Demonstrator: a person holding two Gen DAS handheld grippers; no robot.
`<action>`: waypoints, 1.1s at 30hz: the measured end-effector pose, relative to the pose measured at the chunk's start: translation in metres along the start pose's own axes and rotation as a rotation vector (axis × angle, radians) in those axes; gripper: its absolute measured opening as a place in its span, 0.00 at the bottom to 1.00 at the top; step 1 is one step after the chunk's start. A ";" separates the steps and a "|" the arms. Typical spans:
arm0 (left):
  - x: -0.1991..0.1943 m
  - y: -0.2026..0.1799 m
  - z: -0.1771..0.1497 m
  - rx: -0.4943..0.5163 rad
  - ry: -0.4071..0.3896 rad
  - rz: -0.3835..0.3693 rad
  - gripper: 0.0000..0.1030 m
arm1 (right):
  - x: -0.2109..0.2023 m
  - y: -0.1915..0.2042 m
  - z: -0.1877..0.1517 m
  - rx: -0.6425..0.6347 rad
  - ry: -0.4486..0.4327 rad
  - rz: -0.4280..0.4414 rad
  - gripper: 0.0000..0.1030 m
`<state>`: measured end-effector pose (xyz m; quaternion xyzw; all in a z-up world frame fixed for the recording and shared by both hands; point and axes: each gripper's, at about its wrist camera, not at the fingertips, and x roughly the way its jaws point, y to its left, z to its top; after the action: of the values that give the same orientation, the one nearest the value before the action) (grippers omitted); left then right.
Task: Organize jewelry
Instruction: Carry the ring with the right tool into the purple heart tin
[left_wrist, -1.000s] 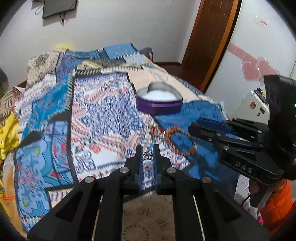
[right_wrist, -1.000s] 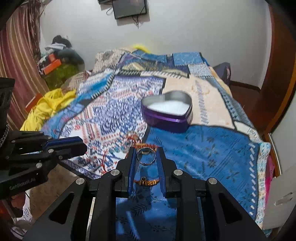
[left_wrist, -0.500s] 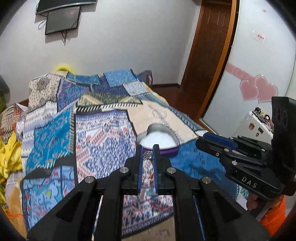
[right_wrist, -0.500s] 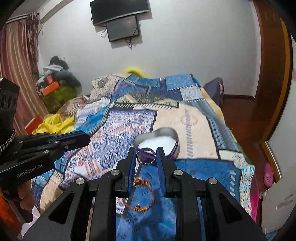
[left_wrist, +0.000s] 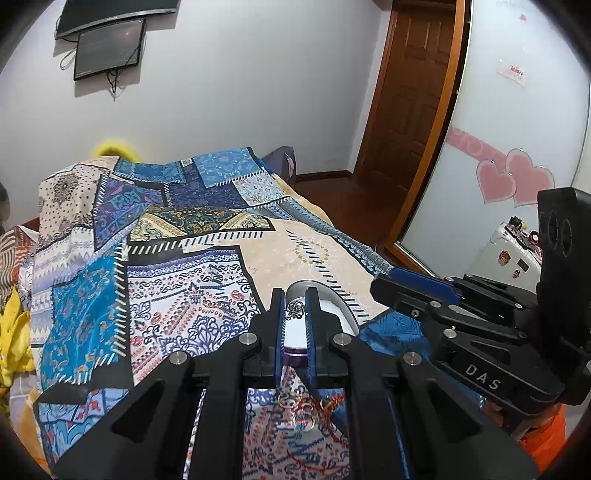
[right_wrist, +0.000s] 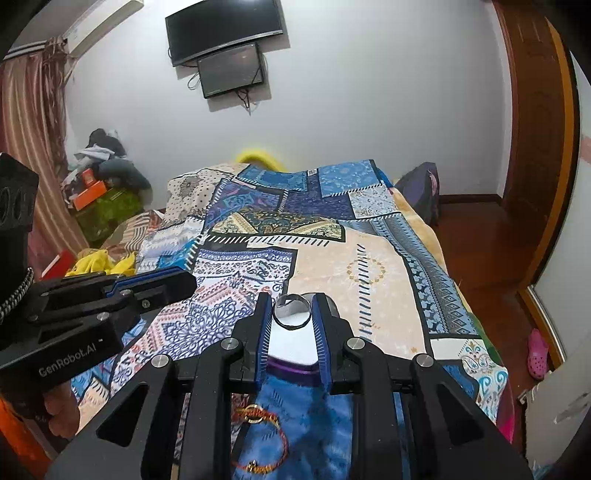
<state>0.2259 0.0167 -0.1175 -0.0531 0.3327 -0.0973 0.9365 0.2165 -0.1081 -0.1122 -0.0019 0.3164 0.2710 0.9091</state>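
My left gripper (left_wrist: 295, 309) is shut on a small silver filigree trinket (left_wrist: 295, 308), held in the air just in front of the heart-shaped purple tin (left_wrist: 334, 308) with a white lining. My right gripper (right_wrist: 291, 310) is shut on a silver ring (right_wrist: 291, 312) and hovers over the same tin (right_wrist: 291, 341), which its fingers partly hide. A red and gold cord bracelet (right_wrist: 258, 435) lies on the blue patch of the bedspread below the right gripper. It shows tangled with another small piece under the left gripper (left_wrist: 314, 406). Each gripper appears in the other's view.
The patchwork bedspread (right_wrist: 332, 266) covers the whole bed. Yellow cloth (right_wrist: 99, 264) and a heap of clothes and boxes (right_wrist: 99, 173) lie at the left. A wooden door (left_wrist: 410, 110) and bare floor lie to the right. Screens (right_wrist: 225, 44) hang on the far wall.
Both grippers have risen and moved forward over the bed, each keeping its piece. The tin, formerly well ahead, now sits just behind the fingertips, and the bracelet has dropped low in both views.
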 end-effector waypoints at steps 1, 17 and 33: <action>0.004 0.001 0.001 -0.001 0.005 -0.004 0.09 | 0.002 -0.001 0.000 0.001 0.002 0.001 0.19; 0.062 0.012 -0.002 -0.031 0.123 -0.082 0.09 | 0.050 -0.019 -0.006 0.001 0.134 0.030 0.19; 0.076 0.016 -0.005 -0.040 0.162 -0.062 0.09 | 0.065 -0.023 -0.012 -0.017 0.201 0.035 0.20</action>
<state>0.2831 0.0160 -0.1708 -0.0742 0.4074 -0.1236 0.9018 0.2635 -0.0975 -0.1629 -0.0311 0.4037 0.2880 0.8678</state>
